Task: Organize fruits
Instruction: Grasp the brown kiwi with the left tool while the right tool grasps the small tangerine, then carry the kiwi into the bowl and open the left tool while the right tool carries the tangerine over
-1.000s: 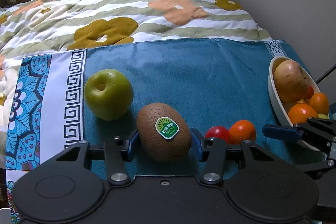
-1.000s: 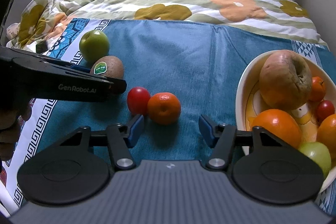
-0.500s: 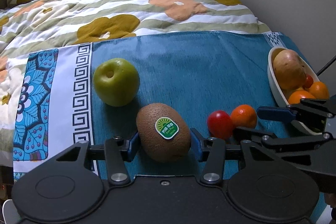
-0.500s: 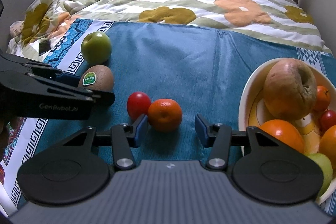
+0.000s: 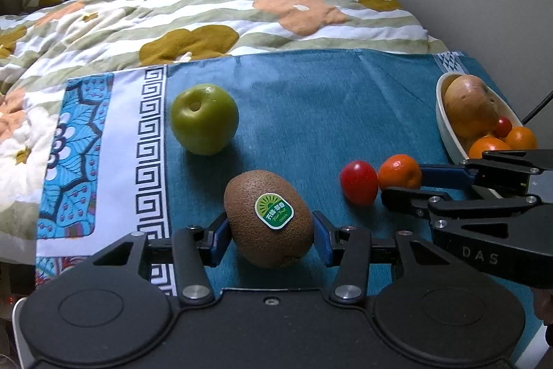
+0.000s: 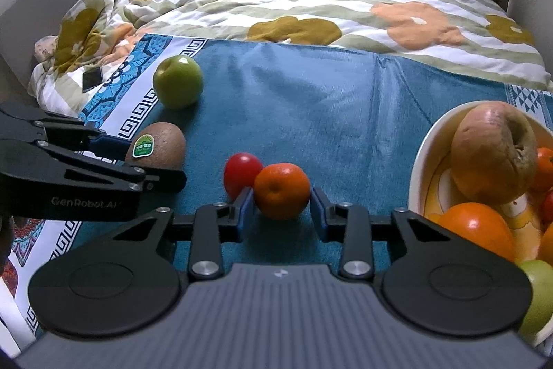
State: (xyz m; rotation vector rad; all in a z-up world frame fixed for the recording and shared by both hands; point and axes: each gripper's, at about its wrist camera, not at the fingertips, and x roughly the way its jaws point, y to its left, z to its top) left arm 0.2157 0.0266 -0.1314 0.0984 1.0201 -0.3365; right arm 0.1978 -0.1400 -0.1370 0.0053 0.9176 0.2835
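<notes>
I see open teal cloth between green apple and bowl; tomato crowds my right claw's left finger.
</notes>
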